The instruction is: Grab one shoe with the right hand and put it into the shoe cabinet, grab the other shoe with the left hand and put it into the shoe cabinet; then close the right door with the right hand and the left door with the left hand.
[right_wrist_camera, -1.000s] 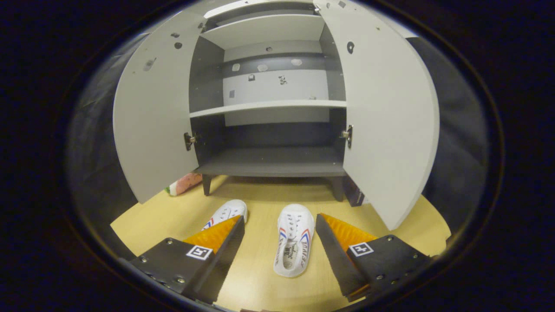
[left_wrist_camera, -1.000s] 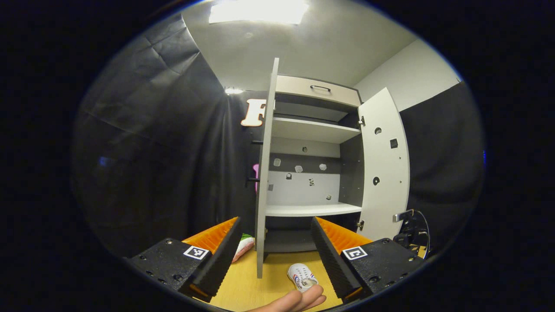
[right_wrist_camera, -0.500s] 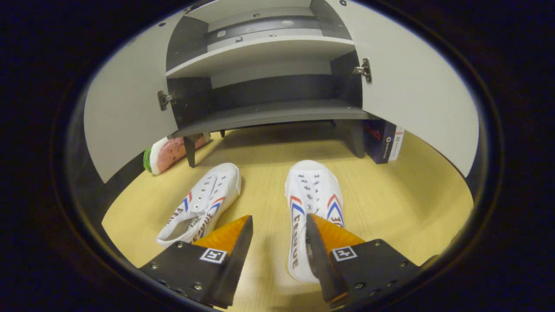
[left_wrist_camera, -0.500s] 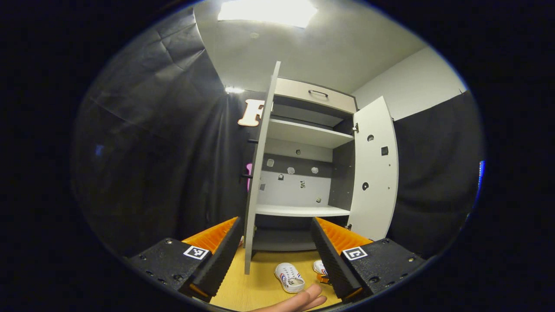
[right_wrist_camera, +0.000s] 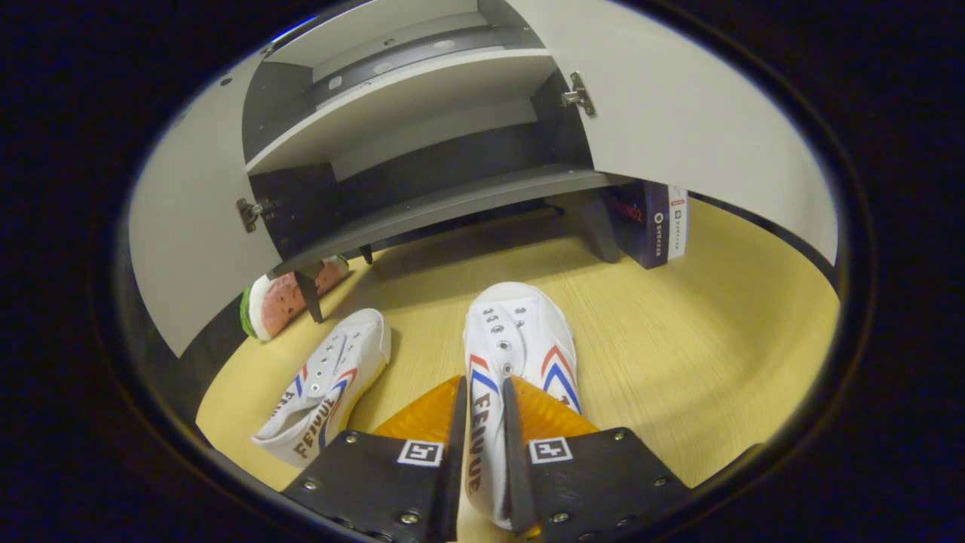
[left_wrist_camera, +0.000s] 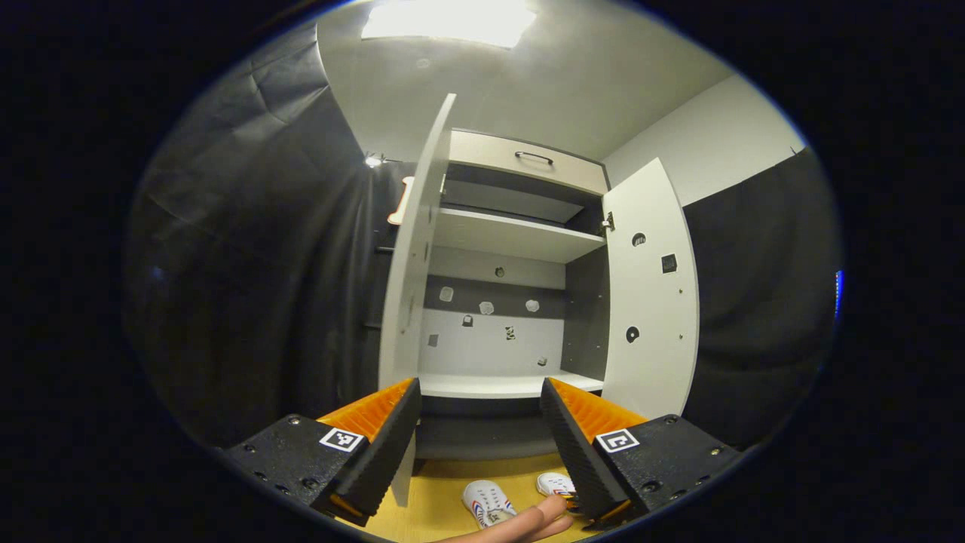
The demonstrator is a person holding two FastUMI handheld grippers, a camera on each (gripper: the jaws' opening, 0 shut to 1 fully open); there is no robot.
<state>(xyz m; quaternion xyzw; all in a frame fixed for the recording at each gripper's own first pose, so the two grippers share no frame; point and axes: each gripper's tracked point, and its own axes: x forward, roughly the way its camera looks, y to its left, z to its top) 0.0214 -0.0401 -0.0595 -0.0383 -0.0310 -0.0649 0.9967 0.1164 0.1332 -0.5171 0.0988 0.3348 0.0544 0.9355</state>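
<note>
White canvas of the right shoe (right_wrist_camera: pixel 520 339) is pinched at its side wall by the right gripper (right_wrist_camera: pixel 482 392) for lifting into the open shoe cabinet (right_wrist_camera: pixel 422 204), while the left gripper (left_wrist_camera: pixel 479 396) is held spread and empty.

1. A white canvas low-top shoe with red and blue chevrons (right_wrist_camera: pixel 520 347) stands upright on the yellow wood-grain floor, toe toward the cabinet, its left side wall pinched between two closed-in gripper fingers.
2. Its matching white canvas shoe (right_wrist_camera: pixel 328 385) lies just to the left, apart from the first, toe angled toward the cabinet's left leg.
3. The grey-and-white shoe cabinet (right_wrist_camera: pixel 422 151) stands with both white doors swung wide, its dark bottom shelf and pale upper shelves bare; a drawer with a handle tops it.
</note>
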